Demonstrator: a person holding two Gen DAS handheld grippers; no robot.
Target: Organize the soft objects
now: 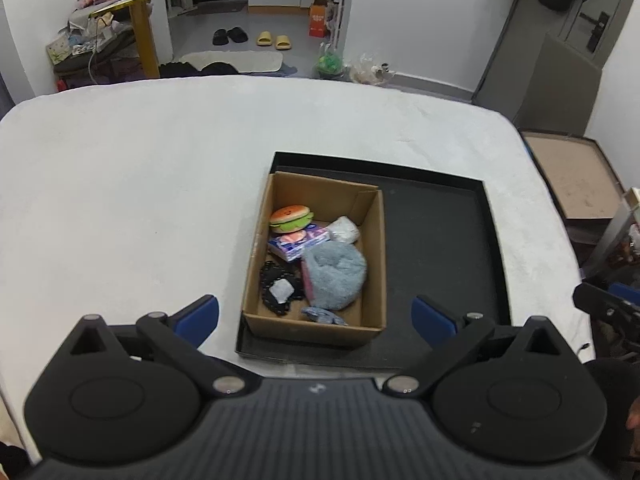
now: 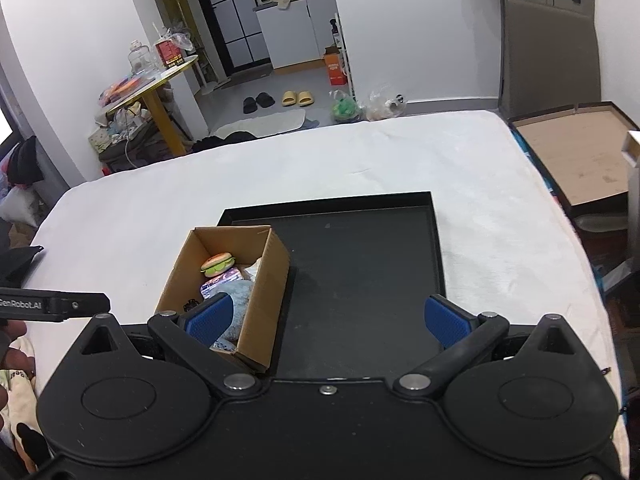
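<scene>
An open cardboard box stands on the left part of a black tray on a white bed. Inside lie a plush burger, a purple tissue pack, a fluffy blue-grey plush, a white bundle, a black beaded piece and a small blue cloth. My left gripper hangs open above the box's near end, nothing between its fingers. My right gripper is open and empty over the tray, its left pad in front of the box.
The white bed cover spreads wide around the tray. A flat brown board lies off the right edge. Beyond the bed are a yellow-legged table, slippers and bags on the floor. The left gripper's arm shows at the right wrist view's left edge.
</scene>
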